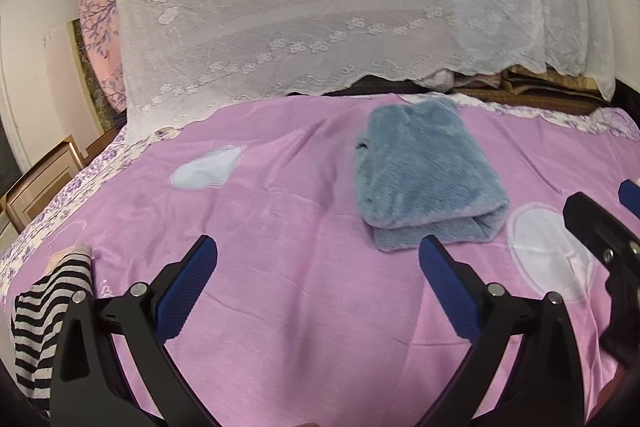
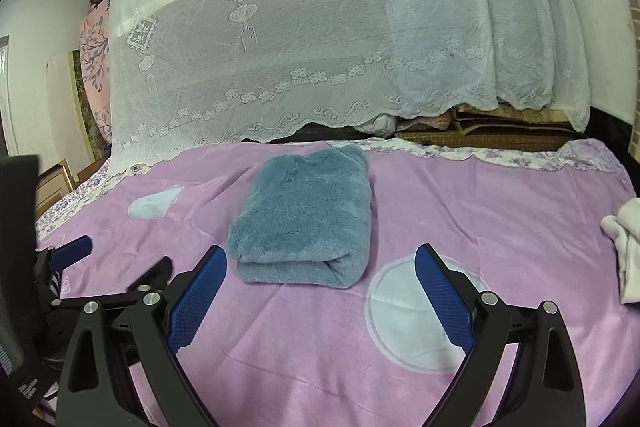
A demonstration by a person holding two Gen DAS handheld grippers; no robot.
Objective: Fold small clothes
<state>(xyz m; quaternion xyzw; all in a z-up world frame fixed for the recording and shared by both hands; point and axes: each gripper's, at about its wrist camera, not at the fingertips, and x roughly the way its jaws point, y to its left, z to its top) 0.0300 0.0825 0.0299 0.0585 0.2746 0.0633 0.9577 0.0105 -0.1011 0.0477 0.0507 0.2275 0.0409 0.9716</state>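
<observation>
Since the fluffy blue cloth (image 2: pixel 304 215) already lies folded in the middle of the pink bed (image 2: pixel 500 207) and both the left gripper (image 1: pixel 318 291) and right gripper (image 2: pixel 320 297) have their fingers wide apart holding nothing, go slowly for the striped top (image 1: pixel 48 311) at the left edge next and pinch only one layer.

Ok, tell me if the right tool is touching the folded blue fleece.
Apart. The right wrist view shows the right tool open, with pink bedspread visible between its fingertips and the folded blue fleece.
</observation>
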